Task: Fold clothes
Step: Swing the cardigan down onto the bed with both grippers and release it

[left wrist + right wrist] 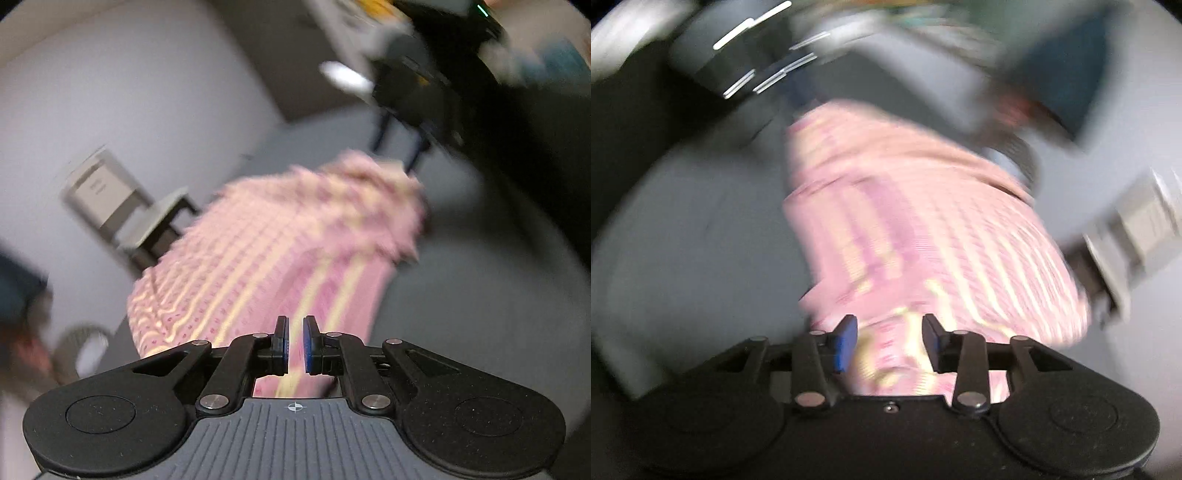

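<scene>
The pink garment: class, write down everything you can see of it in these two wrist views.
The pink garment is a soft, thin-looking cloth with pale yellow stripes and small darker pink marks, blurred in both views. It stretches between the two grippers. The left gripper is nearly shut on one edge of it; the right gripper has wider-set jaws with bunched cloth between them. Its far end looks crumpled. A grey surface lies beyond it.

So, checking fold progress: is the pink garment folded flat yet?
Not folded. The pink garment stretches loose and rumpled away from the left gripper, whose jaws pinch its edge. Blur hides the details.
</scene>
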A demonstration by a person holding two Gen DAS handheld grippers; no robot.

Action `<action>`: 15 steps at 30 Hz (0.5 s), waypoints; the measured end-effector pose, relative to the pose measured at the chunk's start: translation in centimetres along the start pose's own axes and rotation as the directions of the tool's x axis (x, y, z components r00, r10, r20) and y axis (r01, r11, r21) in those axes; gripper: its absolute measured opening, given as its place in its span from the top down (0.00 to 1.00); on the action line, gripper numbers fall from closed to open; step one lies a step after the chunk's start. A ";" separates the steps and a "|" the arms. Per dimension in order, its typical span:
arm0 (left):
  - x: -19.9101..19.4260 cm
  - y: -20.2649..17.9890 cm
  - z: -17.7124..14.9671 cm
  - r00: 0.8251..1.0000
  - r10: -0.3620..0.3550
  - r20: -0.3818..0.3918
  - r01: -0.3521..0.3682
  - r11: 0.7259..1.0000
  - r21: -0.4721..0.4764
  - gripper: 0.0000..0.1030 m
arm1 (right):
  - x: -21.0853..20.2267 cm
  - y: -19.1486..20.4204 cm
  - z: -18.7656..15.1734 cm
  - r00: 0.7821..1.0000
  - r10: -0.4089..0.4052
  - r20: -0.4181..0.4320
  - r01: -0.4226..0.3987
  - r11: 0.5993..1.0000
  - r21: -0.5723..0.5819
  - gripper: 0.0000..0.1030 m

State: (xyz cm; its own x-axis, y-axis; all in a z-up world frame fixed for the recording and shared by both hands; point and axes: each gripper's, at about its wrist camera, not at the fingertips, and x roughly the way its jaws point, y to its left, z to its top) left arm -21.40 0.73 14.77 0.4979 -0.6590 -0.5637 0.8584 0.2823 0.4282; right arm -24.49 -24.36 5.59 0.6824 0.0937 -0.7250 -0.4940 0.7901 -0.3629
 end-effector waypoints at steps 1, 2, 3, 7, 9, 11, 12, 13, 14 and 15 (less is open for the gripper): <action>0.1 0.5 0.0 0.999 0.019 0.026 -0.017 0.996 -0.090 0.92 | -1.0 -2.1 -0.3 1.000 -0.008 0.015 0.006 0.990 0.142 0.60; 0.3 1.0 0.0 0.998 0.041 0.048 -0.032 0.984 -0.178 0.92 | -1.1 -4.5 -1.1 1.000 -0.016 0.000 0.016 0.957 0.290 0.58; 0.6 1.5 -0.2 0.996 0.068 0.057 -0.051 0.966 -0.255 0.92 | -1.1 -7.0 -2.0 1.000 -0.022 -0.021 0.029 0.901 0.432 0.56; 3.9 3.1 -2.1 0.979 0.195 0.059 -0.129 0.816 -0.563 0.92 | 1.2 -14.8 -7.3 0.983 0.005 -0.183 0.148 0.567 0.810 0.57; 5.3 3.4 -3.4 0.968 0.245 0.059 -0.141 0.724 -0.676 0.92 | 2.6 -16.4 -10.4 0.979 0.041 -0.198 0.163 0.420 0.892 0.61; 6.7 3.2 -4.9 0.957 0.284 0.059 -0.151 0.661 -0.735 0.92 | 3.9 -17.7 -13.1 0.977 0.076 -0.200 0.171 0.288 0.942 0.65; 7.0 3.1 -5.4 0.956 0.288 0.054 -0.156 0.657 -0.738 0.92 | 4.5 -17.8 -14.0 0.977 0.086 -0.197 0.172 0.241 0.955 0.68; 7.4 3.0 -6.0 0.956 0.289 0.051 -0.159 0.655 -0.738 0.92 | 5.1 -17.8 -14.9 0.977 0.094 -0.194 0.173 0.194 0.966 0.68; 7.6 2.9 -6.4 0.958 0.281 0.052 -0.157 0.670 -0.725 0.92 | 5.7 -17.9 -15.8 0.977 0.101 -0.189 0.174 0.146 0.974 0.68; 7.9 2.8 -6.9 0.961 0.272 0.052 -0.154 0.682 -0.715 0.92 | 6.0 -17.8 -16.4 0.980 0.099 -0.174 0.164 0.105 0.981 0.68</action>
State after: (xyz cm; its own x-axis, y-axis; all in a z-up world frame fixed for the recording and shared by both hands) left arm -14.23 1.14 6.70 0.7053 -0.5930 -0.3885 0.5968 0.7924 -0.1259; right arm -20.42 -47.84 -1.92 0.5254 0.0647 -0.8484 0.5883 0.6927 0.4172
